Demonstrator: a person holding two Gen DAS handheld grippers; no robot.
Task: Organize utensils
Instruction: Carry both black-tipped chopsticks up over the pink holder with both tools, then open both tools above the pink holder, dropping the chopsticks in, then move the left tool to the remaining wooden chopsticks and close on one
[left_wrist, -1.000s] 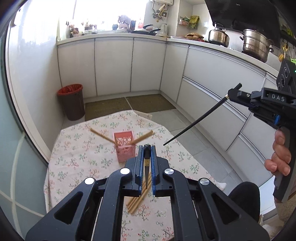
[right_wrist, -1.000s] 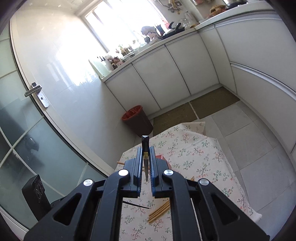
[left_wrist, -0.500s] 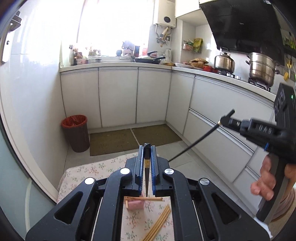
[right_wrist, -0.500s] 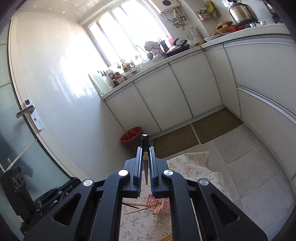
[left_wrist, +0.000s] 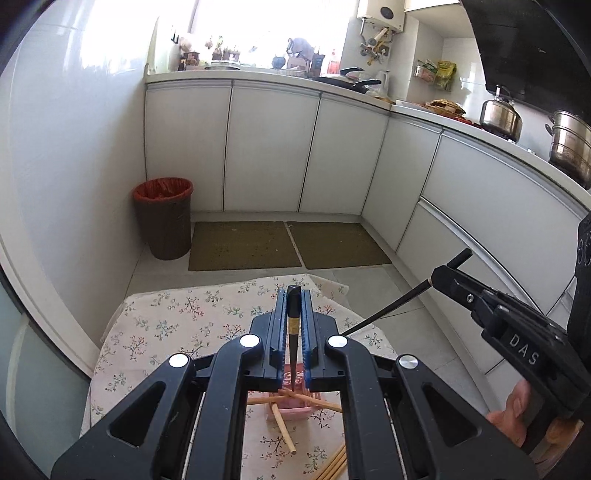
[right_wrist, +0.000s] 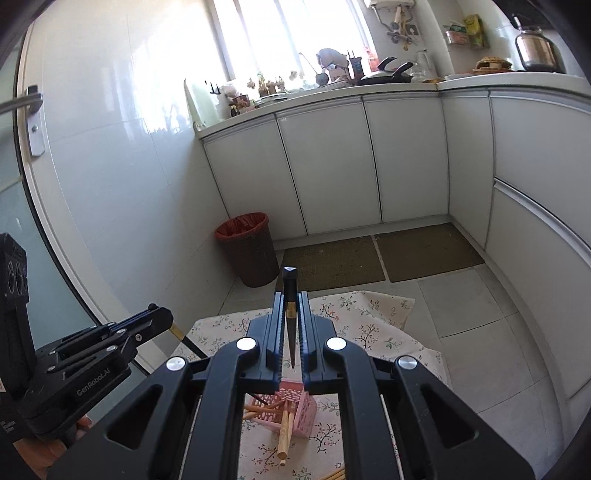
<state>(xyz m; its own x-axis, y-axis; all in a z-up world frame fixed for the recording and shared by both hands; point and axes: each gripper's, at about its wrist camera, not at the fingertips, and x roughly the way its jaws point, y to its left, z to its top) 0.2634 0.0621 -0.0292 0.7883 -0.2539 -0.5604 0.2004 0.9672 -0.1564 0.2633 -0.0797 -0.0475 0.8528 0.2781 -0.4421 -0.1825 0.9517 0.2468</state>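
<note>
Two black chopsticks are in play, one clamped in each gripper: the left gripper (left_wrist: 294, 332) has its jaws closed on a black chopstick (left_wrist: 291, 343) that runs along the line of the fingers with its thin tip pointing down toward the table, and the right gripper (right_wrist: 290, 332) holds its own black chopstick (right_wrist: 290, 321) the same way, thick end sticking out past the fingertips. Both tips aim at the pink slotted basket (right_wrist: 295, 404), which sits on the floral tablecloth (left_wrist: 177, 314) directly below and just ahead of both sets of jaws, with several wooden chopsticks (right_wrist: 284, 432) leaning out of it or lying across it. Seen from the left wrist, the right gripper's chopstick slants in from the right, tip toward the basket. Which tip is closer to the basket opening is hard to judge, since each gripper's body hides much of the basket. More wooden chopsticks lie on the cloth nearer the cameras, below the basket.
</note>
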